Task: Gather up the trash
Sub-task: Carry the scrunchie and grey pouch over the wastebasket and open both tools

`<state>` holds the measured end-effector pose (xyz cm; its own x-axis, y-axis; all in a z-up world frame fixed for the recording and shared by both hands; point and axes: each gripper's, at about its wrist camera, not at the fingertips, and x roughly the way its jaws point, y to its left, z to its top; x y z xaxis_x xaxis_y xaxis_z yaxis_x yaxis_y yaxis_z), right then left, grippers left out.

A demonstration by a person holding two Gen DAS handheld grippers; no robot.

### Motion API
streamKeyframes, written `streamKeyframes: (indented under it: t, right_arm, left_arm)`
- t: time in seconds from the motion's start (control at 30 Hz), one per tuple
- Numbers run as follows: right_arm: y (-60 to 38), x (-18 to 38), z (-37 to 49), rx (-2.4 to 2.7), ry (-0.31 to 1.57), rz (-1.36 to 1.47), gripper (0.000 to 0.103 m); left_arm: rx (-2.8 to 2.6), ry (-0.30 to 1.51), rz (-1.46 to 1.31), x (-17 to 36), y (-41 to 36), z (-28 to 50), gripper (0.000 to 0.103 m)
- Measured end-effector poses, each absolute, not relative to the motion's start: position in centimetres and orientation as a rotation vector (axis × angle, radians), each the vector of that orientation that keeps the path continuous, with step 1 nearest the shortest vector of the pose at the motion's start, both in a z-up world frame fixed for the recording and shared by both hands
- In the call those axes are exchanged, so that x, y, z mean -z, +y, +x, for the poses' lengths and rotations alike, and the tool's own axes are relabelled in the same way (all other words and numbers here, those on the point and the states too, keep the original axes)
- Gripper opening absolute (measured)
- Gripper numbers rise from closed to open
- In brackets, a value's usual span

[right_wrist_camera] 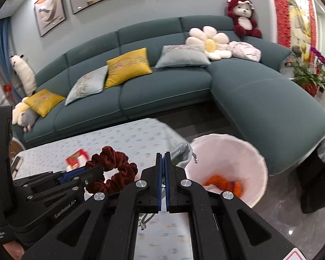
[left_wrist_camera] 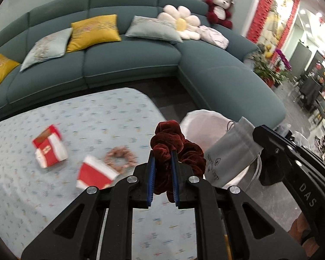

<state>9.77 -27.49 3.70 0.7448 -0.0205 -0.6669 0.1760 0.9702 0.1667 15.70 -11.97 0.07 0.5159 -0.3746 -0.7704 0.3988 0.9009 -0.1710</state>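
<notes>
Closest in, the left hand-held gripper point(left_wrist_camera: 163, 158) is clamped on a dark red velvet scrunchie point(left_wrist_camera: 175, 145), its blue pads pressed into the gathered fabric while the rest of the loop bulges out above and to the right. Just beside it, the right hand-held gripper point(right_wrist_camera: 163, 159) is pinched almost flat on a grey drawstring pouch point(left_wrist_camera: 231, 151), which hangs from the narrow jaws with its white cords trailing down.

Both are held above the near right part of the bench point(left_wrist_camera: 54, 195), which wears a pale blue patterned cloth. On the cloth lie two red-and-white cartons point(left_wrist_camera: 48, 149), point(left_wrist_camera: 95, 174) and a pink scrunchie point(left_wrist_camera: 120, 159) between the nearer carton and the left gripper.

Just past the bench edge stands a bin with a white liner point(right_wrist_camera: 238, 149); something orange point(right_wrist_camera: 225, 185) lies at its bottom. The pouch hangs near its rim.

Beyond is a teal corner sofa point(right_wrist_camera: 260, 108) with yellow and grey cushions, a flower pillow point(right_wrist_camera: 210, 41) and a red plush toy point(right_wrist_camera: 243, 17).
</notes>
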Motion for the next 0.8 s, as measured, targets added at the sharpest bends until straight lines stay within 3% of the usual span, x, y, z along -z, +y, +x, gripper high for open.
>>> streamKeyframes:
  t: [0.5, 0.57, 0.63, 0.73, 0.8]
  right_arm:
    - [-37.4, -0.2, 11.4, 0.244, 0.774, 0.262, 0.003]
    - [-37.9, 0.3, 11.7, 0.248, 0.785, 0.267, 0.003]
    - [-38.1, 0.7, 11.9, 0.253, 0.794, 0.27, 0.005]
    - [-38.3, 1.0, 11.9, 0.262, 0.793, 0.287, 0.01]
    - [-38.3, 1.1, 11.8, 0.276, 0.789, 0.289, 0.024]
  left_arm:
    - [0.602, 0.956, 0.136, 3.1, -23.1, 17.3, 0.014]
    - [0.608, 0.963, 0.137, 3.4, -23.8, 17.5, 0.017]
    - [0.603, 0.959, 0.123, 3.6, -24.2, 17.6, 0.02]
    - [0.59, 0.952, 0.127, 3.7, -24.6, 17.7, 0.036]
    - [0.581, 0.949, 0.129, 3.7, -24.6, 17.8, 0.037]
